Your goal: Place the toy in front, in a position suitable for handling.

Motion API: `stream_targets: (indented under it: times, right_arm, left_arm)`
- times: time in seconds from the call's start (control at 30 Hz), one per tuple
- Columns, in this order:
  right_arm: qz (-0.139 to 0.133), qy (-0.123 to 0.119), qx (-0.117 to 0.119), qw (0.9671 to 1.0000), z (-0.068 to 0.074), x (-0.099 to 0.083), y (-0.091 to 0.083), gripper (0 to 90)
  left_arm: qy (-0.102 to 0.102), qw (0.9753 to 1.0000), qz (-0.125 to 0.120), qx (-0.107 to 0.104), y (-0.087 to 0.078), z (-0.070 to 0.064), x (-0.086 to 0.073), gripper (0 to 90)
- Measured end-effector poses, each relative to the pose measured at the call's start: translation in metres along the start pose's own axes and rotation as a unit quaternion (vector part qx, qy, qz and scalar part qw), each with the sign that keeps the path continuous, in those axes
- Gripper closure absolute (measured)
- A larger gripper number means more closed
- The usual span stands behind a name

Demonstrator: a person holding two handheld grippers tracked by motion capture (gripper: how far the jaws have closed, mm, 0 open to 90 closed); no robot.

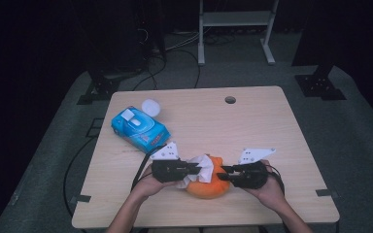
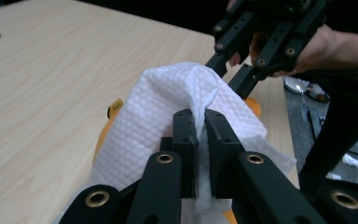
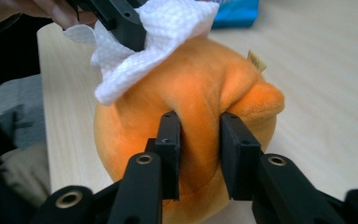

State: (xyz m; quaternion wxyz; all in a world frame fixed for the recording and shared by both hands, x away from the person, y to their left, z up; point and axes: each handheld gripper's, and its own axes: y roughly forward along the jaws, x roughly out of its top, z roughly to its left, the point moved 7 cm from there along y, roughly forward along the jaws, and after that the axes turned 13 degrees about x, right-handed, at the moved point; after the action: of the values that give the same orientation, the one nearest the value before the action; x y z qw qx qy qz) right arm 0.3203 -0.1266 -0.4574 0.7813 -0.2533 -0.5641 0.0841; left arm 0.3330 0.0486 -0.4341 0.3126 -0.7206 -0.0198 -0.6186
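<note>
On the table's [image 1: 272, 116] left side, well apart from the work, lie a blue wipes pack [image 1: 140, 128] and, just beyond it, a white lid [image 1: 151, 107]. Near the front edge, the left gripper [image 1: 197, 168] has its jaws pinched narrow on a white tissue [image 2: 168, 107], quilted with a fine dimpled weave and crumpled into folds, draped over the top of the orange plush toy [image 3: 186, 116]. The toy is round, soft and fuzzy, with a small tag at its side. The right gripper [image 3: 199, 140] clamps a raised fold of the plush between its jaws.
</note>
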Motion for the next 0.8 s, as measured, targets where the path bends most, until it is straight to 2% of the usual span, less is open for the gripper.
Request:
stream_targets:
  times: [0.07,0.1,0.17,0.2,0.27,0.33,0.43,0.5,0.57,0.63,0.67,0.7,0.77,0.8]
  right_arm:
    - [0.000,-0.016,-0.011,0.9998,0.001,0.002,-0.001,71.5]
    - [0.003,-0.020,-0.008,0.9998,0.001,0.001,-0.001,71.2]
    - [0.005,-0.016,0.004,0.9999,0.002,0.000,-0.001,68.2]
    - [0.009,-0.012,0.016,0.9998,0.002,-0.001,-0.001,63.8]
    - [0.004,-0.001,0.036,0.9994,0.001,-0.002,-0.005,55.1]
    - [-0.007,0.026,0.049,0.9984,-0.004,-0.003,-0.009,46.7]
    - [-0.015,0.061,0.052,0.9967,-0.014,-0.007,-0.009,35.6]
    - [-0.011,0.082,0.068,0.9942,-0.016,-0.011,-0.003,31.7]
    - [-0.004,0.100,0.088,0.9910,-0.015,-0.014,0.007,28.5]
    - [-0.004,0.112,0.086,0.9900,-0.017,-0.015,0.012,34.4]
    - [0.002,0.117,0.084,0.9895,-0.017,-0.014,0.011,42.0]
    - [0.009,0.109,0.076,0.9910,-0.016,-0.013,0.009,51.1]
    - [0.019,0.070,0.052,0.9960,-0.010,-0.009,0.007,63.4]
    - [0.024,0.042,0.036,0.9982,-0.005,-0.007,0.006,66.6]
  left_arm:
    - [-0.001,1.0000,-0.001,0.005,-0.001,0.003,0.000,83.3]
    - [-0.002,0.9999,0.002,0.011,-0.001,0.005,-0.002,83.3]
    - [-0.004,0.9997,0.016,0.018,0.002,0.011,-0.010,83.3]
    - [-0.006,0.9994,0.027,0.019,0.004,0.013,-0.016,83.2]
    - [-0.027,0.9991,0.032,-0.001,0.006,0.014,-0.025,83.1]
    - [-0.022,0.9989,0.040,-0.009,0.005,0.013,-0.028,83.2]
    - [-0.013,0.9986,0.046,-0.020,0.004,0.010,-0.028,83.3]
    - [-0.016,0.9980,0.051,-0.033,0.005,0.007,-0.029,83.3]
    - [-0.017,0.9979,0.052,-0.034,0.007,0.005,-0.030,83.3]
    - [-0.017,0.9982,0.050,-0.030,0.007,0.006,-0.029,83.3]
    - [-0.019,0.9983,0.046,-0.030,0.007,0.006,-0.027,83.3]
    - [-0.020,0.9984,0.043,-0.031,0.007,0.005,-0.025,83.4]
    - [-0.014,0.9989,0.032,-0.030,0.007,0.002,-0.018,83.7]
    - [-0.009,0.9992,0.028,-0.028,0.007,0.001,-0.014,83.8]
